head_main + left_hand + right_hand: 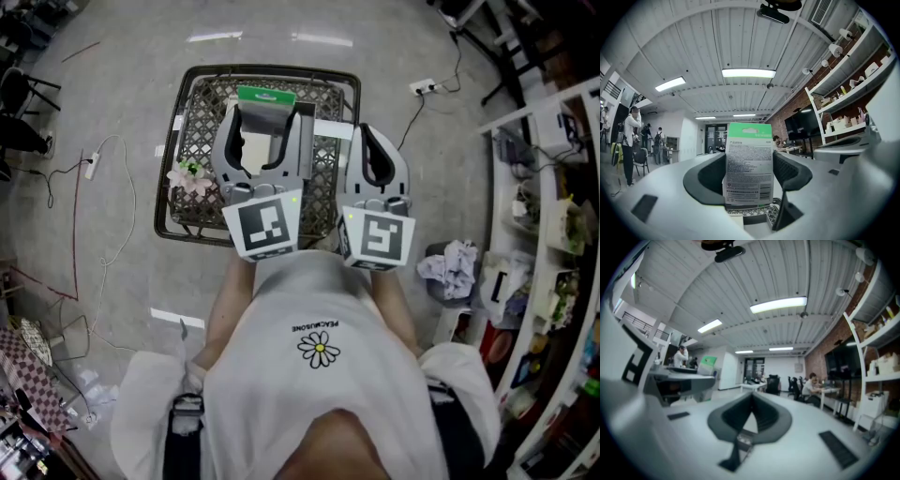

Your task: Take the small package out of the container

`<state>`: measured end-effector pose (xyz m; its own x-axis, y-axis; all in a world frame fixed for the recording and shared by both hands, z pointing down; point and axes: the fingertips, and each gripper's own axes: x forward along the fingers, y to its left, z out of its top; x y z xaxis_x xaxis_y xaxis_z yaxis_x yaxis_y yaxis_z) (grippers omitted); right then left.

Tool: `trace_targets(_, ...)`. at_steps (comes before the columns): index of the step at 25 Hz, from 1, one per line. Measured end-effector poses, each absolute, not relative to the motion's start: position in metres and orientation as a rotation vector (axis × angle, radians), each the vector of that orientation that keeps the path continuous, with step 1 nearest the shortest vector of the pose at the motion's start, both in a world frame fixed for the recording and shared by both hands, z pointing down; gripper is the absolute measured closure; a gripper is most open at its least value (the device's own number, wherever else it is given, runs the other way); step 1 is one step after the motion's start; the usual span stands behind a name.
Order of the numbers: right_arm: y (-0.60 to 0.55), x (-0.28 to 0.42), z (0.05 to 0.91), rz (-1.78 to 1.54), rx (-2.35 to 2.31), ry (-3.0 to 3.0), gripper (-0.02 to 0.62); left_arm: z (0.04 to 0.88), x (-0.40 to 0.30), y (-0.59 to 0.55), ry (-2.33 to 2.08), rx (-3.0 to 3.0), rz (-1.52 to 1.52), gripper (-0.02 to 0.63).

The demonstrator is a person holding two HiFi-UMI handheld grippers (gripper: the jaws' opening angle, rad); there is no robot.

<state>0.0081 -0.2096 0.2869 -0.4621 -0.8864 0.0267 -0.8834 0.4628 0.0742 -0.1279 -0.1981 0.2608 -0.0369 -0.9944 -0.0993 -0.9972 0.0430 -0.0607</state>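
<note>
The small package [265, 97], a flat card with a green top and a printed back, stands upright between the jaws of my left gripper [267, 120], which is shut on it. It is held up above the black wire basket [200, 124] on the floor. In the left gripper view the package [749, 157] fills the gap of the left gripper [751, 183], which points at the ceiling; a bit of basket mesh [771, 209] shows below. My right gripper [370, 132] is beside it, shut and empty, its jaw tips meeting in the right gripper [752, 397] view.
A pink flower [190, 176] lies in the basket's left side. Power strips [91, 166] [424, 87] with cables lie on the floor. Shelves [544, 234] line the right, with a crumpled cloth [450, 265] near them. People [630, 136] stand far off.
</note>
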Motion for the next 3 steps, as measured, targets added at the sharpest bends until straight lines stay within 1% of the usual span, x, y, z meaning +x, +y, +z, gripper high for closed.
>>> trace_targets(3,-0.2090,0.0090,0.2853,-0.094,1.591,-2.648,0.565,0.2568,-0.1276,-0.1964,2.188,-2.085,0.088,0.278)
